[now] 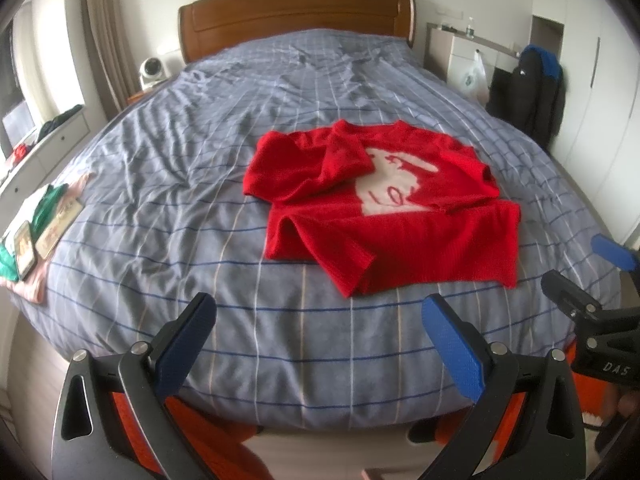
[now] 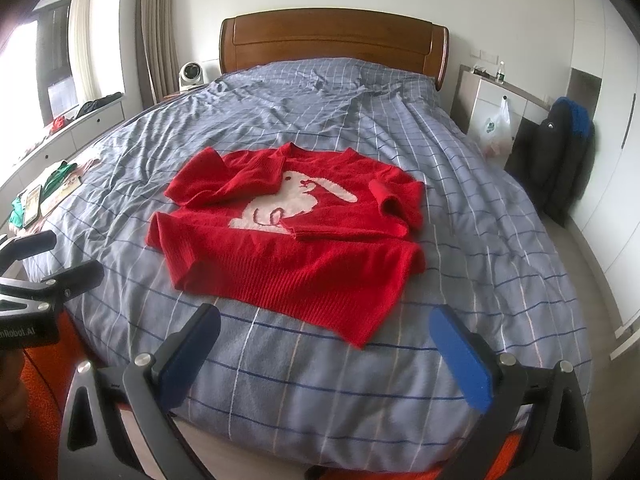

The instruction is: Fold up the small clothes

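The sweater (image 2: 288, 236) is red with a white rabbit motif (image 2: 296, 200), the duvet cover (image 2: 320, 380) is grey-blue with a white-and-dark-blue grid, the headboard (image 2: 332, 42) is brown, and the gripper pads (image 2: 460, 360) are blue.

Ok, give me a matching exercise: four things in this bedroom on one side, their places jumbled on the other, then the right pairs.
Things:
1. red sweater
2. phone
3. white plastic bag
4. small white fan

Places:
A. hanging on the white cabinet
B. beside the wooden headboard, on the window side
C. spread out in the middle of the blanket
D. lying on the pile of clothes at the bed's edge

Pairs: 1-C, 2-D, 3-A, 4-B
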A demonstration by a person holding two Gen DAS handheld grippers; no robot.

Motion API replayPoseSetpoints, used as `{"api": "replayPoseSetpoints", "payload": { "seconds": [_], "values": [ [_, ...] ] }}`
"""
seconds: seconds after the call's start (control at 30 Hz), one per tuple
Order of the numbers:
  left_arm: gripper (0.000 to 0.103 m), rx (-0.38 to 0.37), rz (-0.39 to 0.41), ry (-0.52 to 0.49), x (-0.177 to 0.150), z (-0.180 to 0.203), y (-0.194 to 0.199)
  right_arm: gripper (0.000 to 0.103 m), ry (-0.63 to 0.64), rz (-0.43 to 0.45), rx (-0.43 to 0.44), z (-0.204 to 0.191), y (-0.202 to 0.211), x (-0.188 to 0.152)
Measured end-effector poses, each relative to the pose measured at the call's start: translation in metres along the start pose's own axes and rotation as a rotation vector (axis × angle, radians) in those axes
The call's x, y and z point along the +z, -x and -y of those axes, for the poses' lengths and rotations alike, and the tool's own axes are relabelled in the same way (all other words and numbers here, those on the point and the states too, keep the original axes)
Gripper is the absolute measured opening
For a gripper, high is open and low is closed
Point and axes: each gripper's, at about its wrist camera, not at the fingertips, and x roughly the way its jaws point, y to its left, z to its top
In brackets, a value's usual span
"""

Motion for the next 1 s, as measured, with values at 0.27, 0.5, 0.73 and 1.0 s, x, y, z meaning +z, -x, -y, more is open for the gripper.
{"api": "replayPoseSetpoints", "payload": {
  "seconds": [0.27,0.5,0.73,1.0],
  "values": [
    [0.103,0.0,0.0,0.0,0.0002,0.0004,0.0,0.103,0.001,-0.004,0.002,-0.0022,-0.0001,-0.0011],
    [0.103,0.0,0.001,0.0,0.0007,0.001,-0.0002,0.103,0.001,-0.003,0.001,-0.0019,0.0006,-0.0005],
    [0.103,0.001,0.001,-0.003,-0.0002,0.003,0.0001,0.103,0.001,-0.002,-0.002,-0.0051,0.0012,0.0005],
    [0.103,0.001,0.002,-0.002,0.0,0.0031,-0.0002,0.103,0.002,0.0,-0.001,-0.0058,0.0015,-0.0002]
  ]
}}
